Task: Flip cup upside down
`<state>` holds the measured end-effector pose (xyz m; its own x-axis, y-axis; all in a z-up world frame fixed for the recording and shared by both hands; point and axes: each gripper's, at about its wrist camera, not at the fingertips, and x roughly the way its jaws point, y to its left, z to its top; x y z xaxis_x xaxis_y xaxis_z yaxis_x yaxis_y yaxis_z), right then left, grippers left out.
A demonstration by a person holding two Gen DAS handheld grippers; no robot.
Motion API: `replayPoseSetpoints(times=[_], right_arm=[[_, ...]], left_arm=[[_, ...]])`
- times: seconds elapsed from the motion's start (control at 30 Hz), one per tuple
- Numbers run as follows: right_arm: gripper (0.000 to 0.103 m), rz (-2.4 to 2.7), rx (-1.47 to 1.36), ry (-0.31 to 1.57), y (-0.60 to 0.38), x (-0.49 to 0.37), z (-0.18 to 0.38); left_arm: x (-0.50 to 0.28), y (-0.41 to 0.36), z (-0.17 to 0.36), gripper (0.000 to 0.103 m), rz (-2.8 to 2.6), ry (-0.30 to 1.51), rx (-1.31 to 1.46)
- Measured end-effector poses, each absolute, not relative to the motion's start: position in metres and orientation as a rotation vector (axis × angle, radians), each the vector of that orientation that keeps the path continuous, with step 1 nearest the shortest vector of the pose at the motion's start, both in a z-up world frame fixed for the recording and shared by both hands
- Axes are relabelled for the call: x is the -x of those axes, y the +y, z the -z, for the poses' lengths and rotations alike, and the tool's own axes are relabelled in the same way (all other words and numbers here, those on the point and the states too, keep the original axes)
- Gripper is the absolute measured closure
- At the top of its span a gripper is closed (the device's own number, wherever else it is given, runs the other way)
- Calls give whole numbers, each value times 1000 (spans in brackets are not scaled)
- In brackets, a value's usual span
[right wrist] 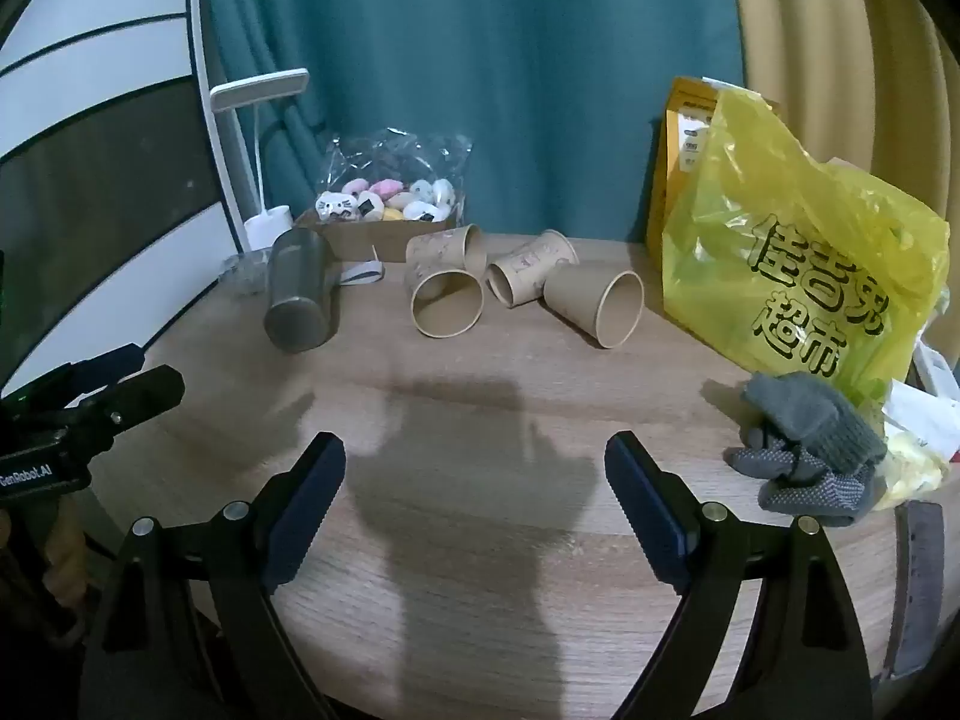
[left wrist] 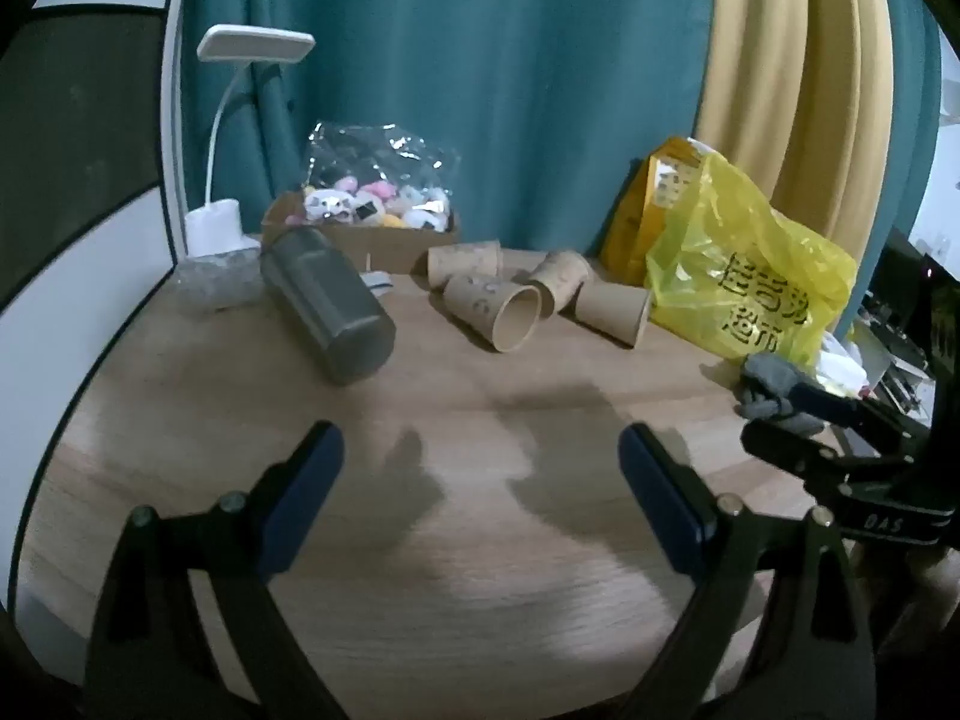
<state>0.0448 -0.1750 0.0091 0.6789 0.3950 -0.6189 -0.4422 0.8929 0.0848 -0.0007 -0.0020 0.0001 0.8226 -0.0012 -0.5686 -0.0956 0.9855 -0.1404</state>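
Four paper cups (right wrist: 447, 303) are lying on their sides in a cluster toward twelve o'clock on the wooden table (right wrist: 480, 540), mouths mostly facing the cameras. Being thin paper, they are probably light and easily crushed, so pinching one gently across its wall near the rim looks wisest. A grey flask (right wrist: 298, 294) is lying at ten o'clock, a yellow bag (right wrist: 804, 264) at two. The left gripper (left wrist: 480, 498) and right gripper (right wrist: 474, 504) are both gaping wide, holding nothing, well short of the cups.

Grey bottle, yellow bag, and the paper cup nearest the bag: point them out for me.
grey bottle (right wrist: 298, 294), right wrist view, side wall.
yellow bag (right wrist: 804, 252), right wrist view, printed front.
paper cup nearest the bag (right wrist: 576, 294), right wrist view, outer side wall.
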Motion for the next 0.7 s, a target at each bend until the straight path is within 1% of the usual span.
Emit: replayPoseSetpoints(times=[0.03,0.7], right_arm=[[12,-468,75,674,-175,-44,-9],[12,-463,94,680,-173,-45,-11]], left_arm=[[0,0,0,9,-39,619,199],[5,8,-7,9,-58,598,190]])
